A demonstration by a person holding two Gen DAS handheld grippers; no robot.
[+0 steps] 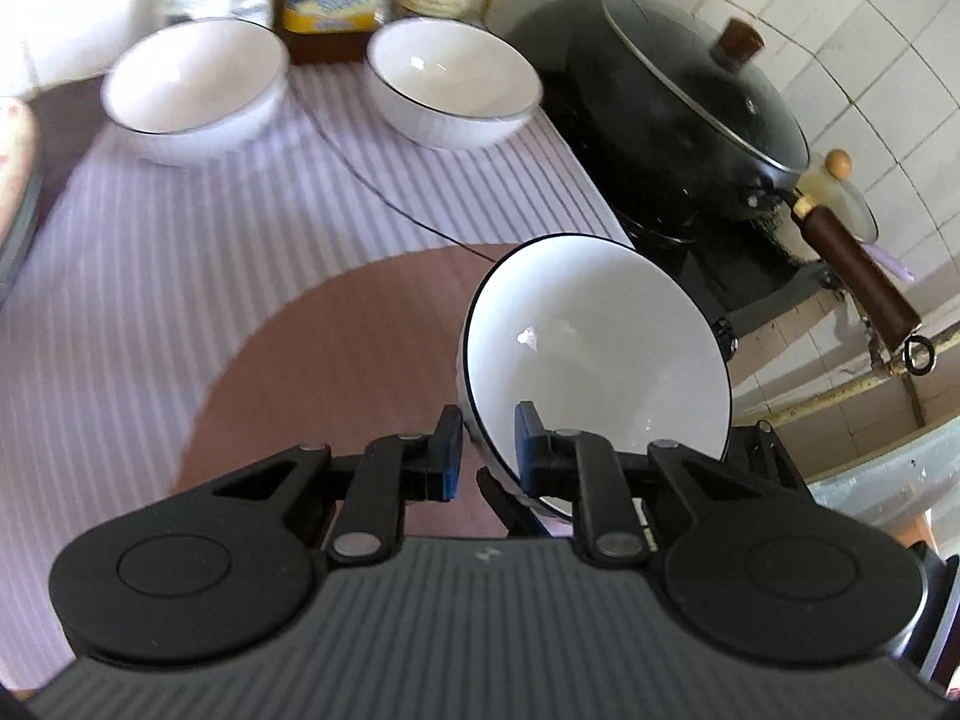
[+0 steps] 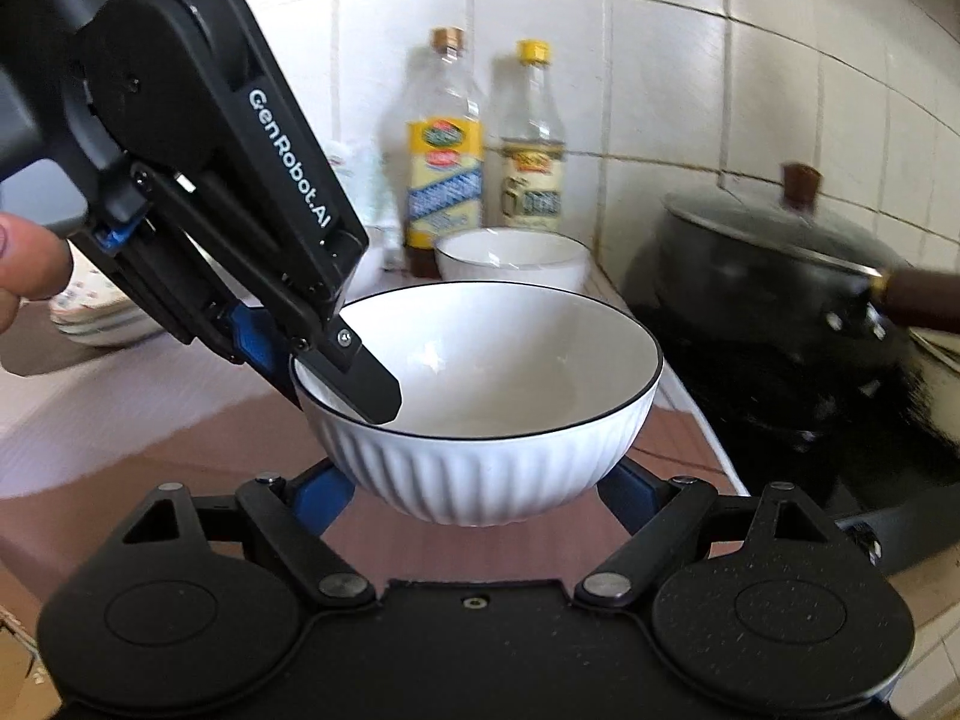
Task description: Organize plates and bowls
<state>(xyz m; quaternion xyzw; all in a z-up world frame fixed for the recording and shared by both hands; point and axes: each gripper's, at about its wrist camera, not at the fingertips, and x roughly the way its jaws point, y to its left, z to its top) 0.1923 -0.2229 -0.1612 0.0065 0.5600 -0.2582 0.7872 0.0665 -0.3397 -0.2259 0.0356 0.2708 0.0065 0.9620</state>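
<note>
In the left wrist view the left gripper [image 1: 486, 450] sits at the bottom centre, its blue pads clamped on the rim of a white bowl [image 1: 600, 354] with a dark edge line: one pad outside the wall, the other inside. The bowl is tilted, its mouth turned toward the camera, and hangs above the brown counter [image 1: 360, 348] just right of frame centre.

In the right wrist view the same bowl [image 2: 480, 408] fills the middle of the frame, its ribbed wall facing the lens. The left gripper [image 2: 336, 360] comes in from the upper left and pinches the bowl's left rim. The right gripper [image 2: 474, 498] is at the bottom, jaws spread wide with a blue finger [image 2: 321, 498] showing on each side of the bowl's base; whether they touch it cannot be told. A fingertip [image 2: 30, 258] shows at the left edge.

Farther back, on a striped mat [image 1: 150, 252], stand two more white bowls, one upper left [image 1: 195, 75] and one upper centre [image 1: 453, 81]. Behind them are two bottles [image 2: 444, 144] against the tiled wall, and at the right a lidded black wok [image 1: 678, 108] on the stove
</note>
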